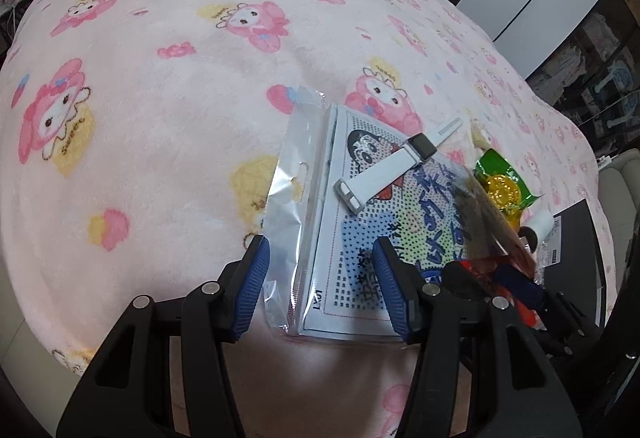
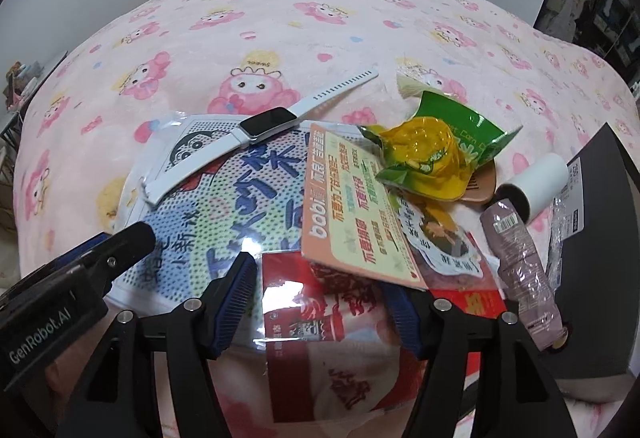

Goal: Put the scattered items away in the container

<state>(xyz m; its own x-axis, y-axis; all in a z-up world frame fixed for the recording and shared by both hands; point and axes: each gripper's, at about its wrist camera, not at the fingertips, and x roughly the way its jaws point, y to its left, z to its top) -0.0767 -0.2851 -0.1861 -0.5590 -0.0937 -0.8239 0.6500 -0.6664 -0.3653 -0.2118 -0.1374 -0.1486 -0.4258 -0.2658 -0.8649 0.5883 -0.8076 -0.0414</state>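
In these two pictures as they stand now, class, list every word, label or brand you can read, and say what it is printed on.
"LX01": white edge of the bagged cartoon card.
"bobi": orange packet.
"GenRobot.AI": body of the left gripper.
Chinese characters on the cartoon card, orange packet and red packet: visible, not transcribed here.
Labels on the mauve tube, the dark box and the green wrapper: too small or blurred.

The dark box [image 2: 600, 278] ran off the right edge of the right wrist view, so its far side went unseen. Beside that box, the orange card [image 2: 352, 206] covered much of the red packet [image 2: 304, 322] (its lower print was blurred). Left of the box in the left wrist view, a smeared reddish wrapper [image 1: 500, 238] could not be identified.
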